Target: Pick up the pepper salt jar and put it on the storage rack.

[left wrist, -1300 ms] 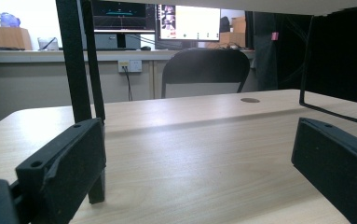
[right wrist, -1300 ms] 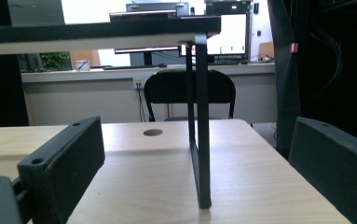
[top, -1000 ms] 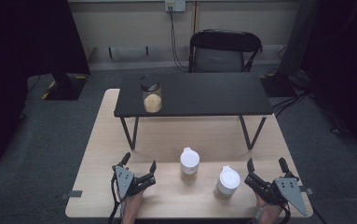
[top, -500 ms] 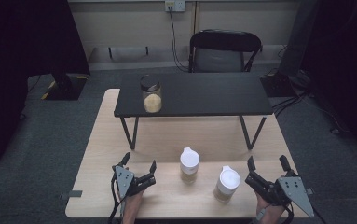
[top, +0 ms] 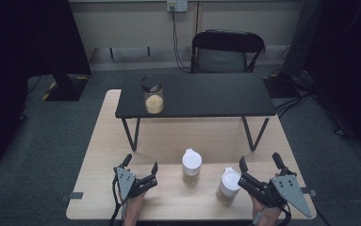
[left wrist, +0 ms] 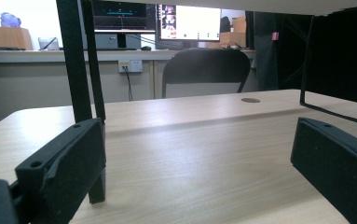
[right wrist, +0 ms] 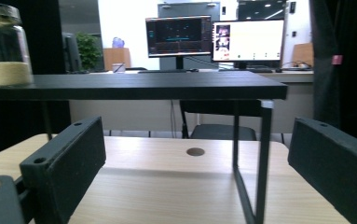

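My left gripper (top: 140, 173): matte black, blocky jaws spread wide over pale wood-grain table (top: 107, 141), nothing between them, grey three-cornered plate on top. Cylindrical cup with white spouted lid (top: 192, 165), upright near the table's front middle, between my two tools; second white-lidded cup (top: 228, 185), upright, just beside my right gripper (top: 259, 170), whose flat black jaws stand wide apart, having just closed slightly with nothing between them. Rear: low black shelf (top: 201, 96) on thin metal legs, bearing a round glass jar (top: 153, 94) part-filled with pale grain.
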Motion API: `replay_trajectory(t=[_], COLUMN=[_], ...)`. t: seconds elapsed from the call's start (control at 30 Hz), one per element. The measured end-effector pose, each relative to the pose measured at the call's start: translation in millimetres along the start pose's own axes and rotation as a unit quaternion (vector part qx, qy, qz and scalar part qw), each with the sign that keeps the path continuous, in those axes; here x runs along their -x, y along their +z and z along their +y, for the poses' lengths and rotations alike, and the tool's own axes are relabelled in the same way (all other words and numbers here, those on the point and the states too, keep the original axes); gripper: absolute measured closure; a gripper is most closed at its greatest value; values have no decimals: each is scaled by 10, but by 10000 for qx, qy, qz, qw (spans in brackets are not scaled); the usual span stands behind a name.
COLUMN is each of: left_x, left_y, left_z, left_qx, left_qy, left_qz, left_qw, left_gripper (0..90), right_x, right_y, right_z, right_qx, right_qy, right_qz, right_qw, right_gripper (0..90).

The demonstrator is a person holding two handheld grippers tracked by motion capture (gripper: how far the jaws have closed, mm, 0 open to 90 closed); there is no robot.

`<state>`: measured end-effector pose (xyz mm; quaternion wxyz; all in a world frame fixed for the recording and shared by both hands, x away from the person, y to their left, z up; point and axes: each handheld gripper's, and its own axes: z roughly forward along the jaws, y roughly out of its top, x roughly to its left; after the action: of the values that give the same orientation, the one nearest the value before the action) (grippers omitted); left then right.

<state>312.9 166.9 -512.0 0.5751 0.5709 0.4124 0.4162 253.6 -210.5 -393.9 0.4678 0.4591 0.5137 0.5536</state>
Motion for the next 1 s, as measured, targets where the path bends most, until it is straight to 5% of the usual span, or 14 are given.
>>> replay_trajectory(t=[0.63, 1.0], left_x=[0, 0], left_y=[0, 0], left_z=[0, 0], left_qx=[-1, -2], left_qy=[1, 1], left_qz=[3, 5], left_qw=[10000, 10000], left_gripper=[26, 27], right_x=[-548, -857], right_y=[71, 145], right_z=[242, 251], right_qx=[91, 109], right_qy=[-220, -355], right_qz=[770, 995], right_qw=[9967, 9943], right_gripper=[34, 41])
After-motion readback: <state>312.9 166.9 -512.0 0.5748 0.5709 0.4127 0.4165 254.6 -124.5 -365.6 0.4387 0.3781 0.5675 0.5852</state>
